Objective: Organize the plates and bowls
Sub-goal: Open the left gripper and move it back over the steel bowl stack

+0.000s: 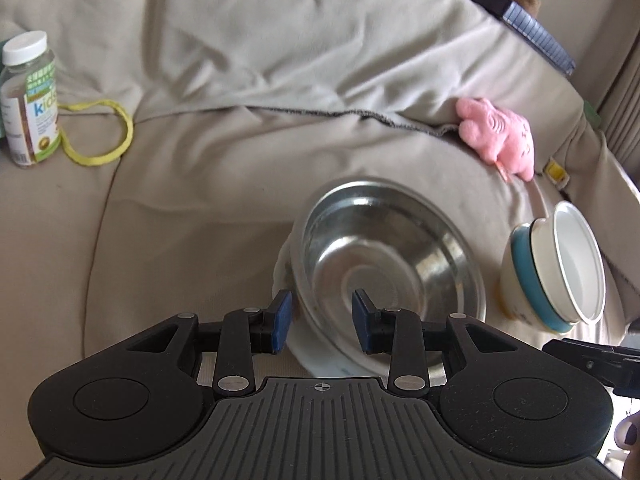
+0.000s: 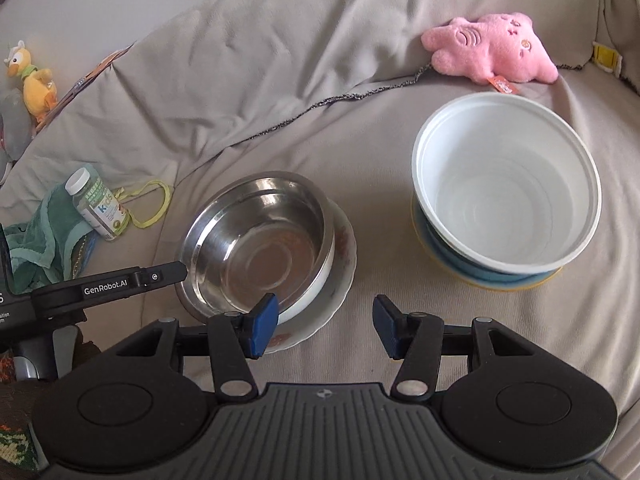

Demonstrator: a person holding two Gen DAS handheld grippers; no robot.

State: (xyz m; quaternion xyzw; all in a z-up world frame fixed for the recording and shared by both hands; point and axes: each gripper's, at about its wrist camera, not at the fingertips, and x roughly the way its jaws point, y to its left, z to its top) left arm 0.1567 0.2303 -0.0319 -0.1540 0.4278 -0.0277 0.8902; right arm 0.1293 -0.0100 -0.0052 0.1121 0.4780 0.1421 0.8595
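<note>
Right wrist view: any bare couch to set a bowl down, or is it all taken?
Bare fabric lies between the steel bowl stack and the white bowl stack, straight ahead of the open right gripper. More lies behind the steel stack, up to the blanket hem. Crowded at left: vitamin bottle, green cloth, left gripper.

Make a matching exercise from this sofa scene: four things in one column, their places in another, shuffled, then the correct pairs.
Things:
1. steel bowl
2. white bowl
3. pink plush toy
4. vitamin bottle

Places:
A. lying by a green cloth
B. nested in a blue bowl
C. against the sofa's back cushion
D. stacked on a white plate

Pairs: 1-D, 2-B, 3-C, 4-A
</note>
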